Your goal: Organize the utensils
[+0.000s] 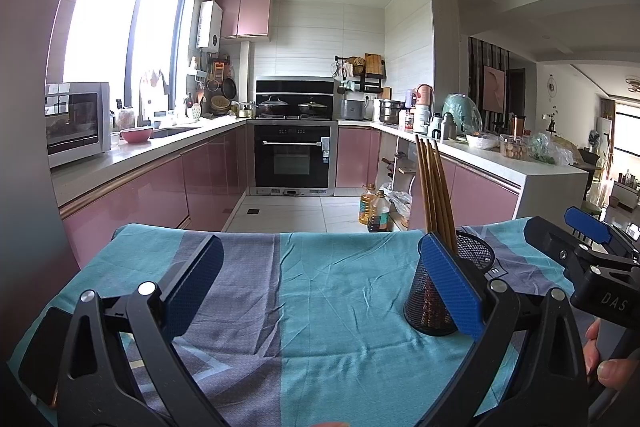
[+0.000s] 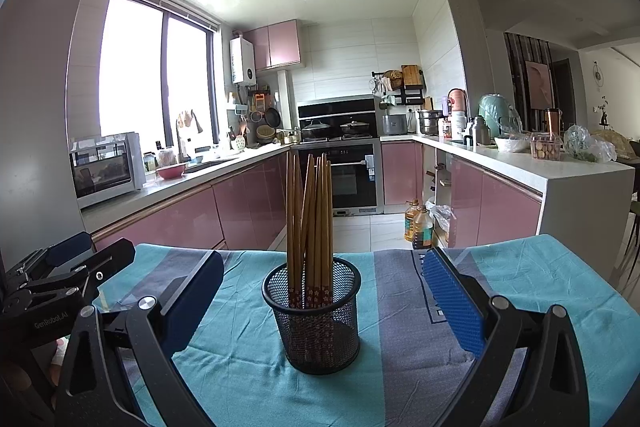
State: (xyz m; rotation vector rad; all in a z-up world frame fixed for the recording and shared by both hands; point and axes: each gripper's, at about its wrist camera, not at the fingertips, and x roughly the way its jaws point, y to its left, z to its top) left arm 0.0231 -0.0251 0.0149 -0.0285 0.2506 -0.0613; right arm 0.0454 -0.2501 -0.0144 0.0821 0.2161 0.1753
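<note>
The right gripper (image 2: 323,301) was spread wide, its two blue-padded fingers (image 2: 454,301) standing well apart and holding nothing. Between them in the right wrist view, and somewhat ahead of the tips, stood the black mesh holder (image 2: 314,323), upright on the counter (image 2: 520,267), which was draped in a teal and grey striped cloth (image 2: 240,367). A bundle of wooden chopsticks (image 2: 310,223) stood in the holder, patterned ends down and plain ends up, leaning slightly against one another. Neither finger touched the holder.

The left gripper (image 1: 320,283) was likewise open and empty, its fingers far apart over a bare stretch of the cloth. From the left wrist view the holder lay off to the right, partly hidden behind the right-hand blue pad (image 1: 450,283); whether pad and mesh touched could not be told. The chopsticks rose above that pad. The right gripper showed at the far right edge of that view, just beyond the holder.

Behind the counter ran a kitchen with pink cabinets (image 2: 248,203), a black oven (image 2: 352,179) and a microwave (image 2: 108,167) by the window.
</note>
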